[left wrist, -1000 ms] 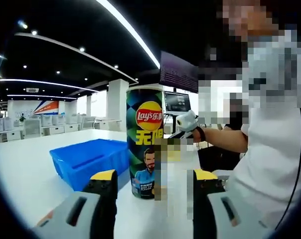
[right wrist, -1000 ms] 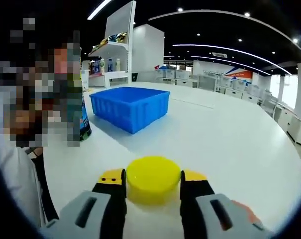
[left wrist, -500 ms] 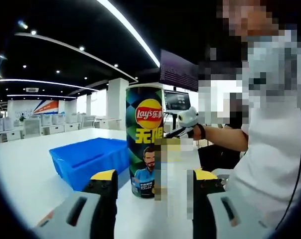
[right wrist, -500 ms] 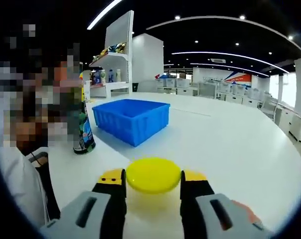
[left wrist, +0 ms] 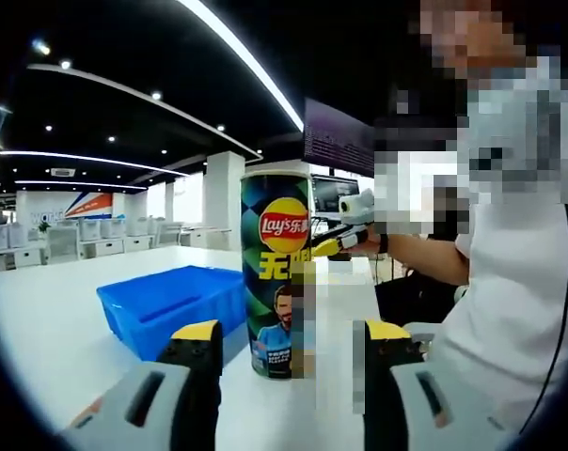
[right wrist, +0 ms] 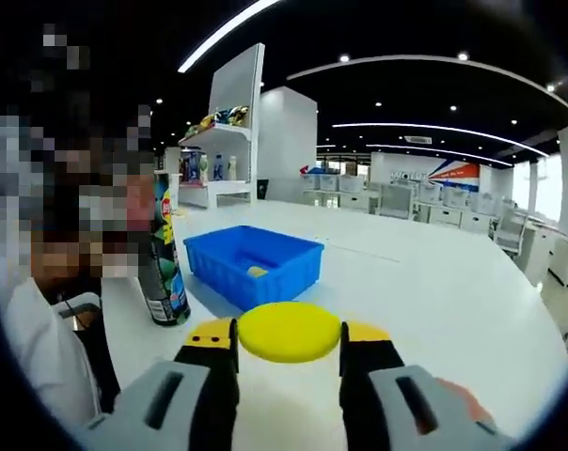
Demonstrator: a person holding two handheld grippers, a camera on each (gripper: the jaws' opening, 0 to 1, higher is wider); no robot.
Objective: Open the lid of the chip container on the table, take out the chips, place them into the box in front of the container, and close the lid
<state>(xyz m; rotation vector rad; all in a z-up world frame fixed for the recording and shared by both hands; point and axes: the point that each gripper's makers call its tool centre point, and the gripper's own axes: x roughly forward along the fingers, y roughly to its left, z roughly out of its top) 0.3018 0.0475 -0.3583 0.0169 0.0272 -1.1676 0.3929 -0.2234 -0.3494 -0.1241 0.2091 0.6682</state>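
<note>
Risk: yellow lid [right wrist: 289,332], pinched edge-on in right tongs [right wrist: 289,343], may slip or seat crooked on upright Lay's chip can [left wrist: 276,272] beside blue bin [left wrist: 171,305] on desk [right wrist: 434,301]; left tongs [left wrist: 289,352] gape wide, so can stands unsteadied.

The chip can [left wrist: 277,272] at the centre of the left gripper view is showing a dark green and blue diamond pattern, with a red and yellow logo and yellow characters below it. To its left, the box [left wrist: 171,305] is glowing bright blue against the white table [left wrist: 49,338]. At the bottom, the left gripper [left wrist: 290,376] is showing grey bodies, black jaws and yellow tips.

In the right gripper view, the lid [right wrist: 289,331] between the jaws of the right gripper [right wrist: 289,362] is shining plain yellow — same grey, black and yellow on the tool. Inside the blue box [right wrist: 256,266] something yellow is showing — too small to make out.
</note>
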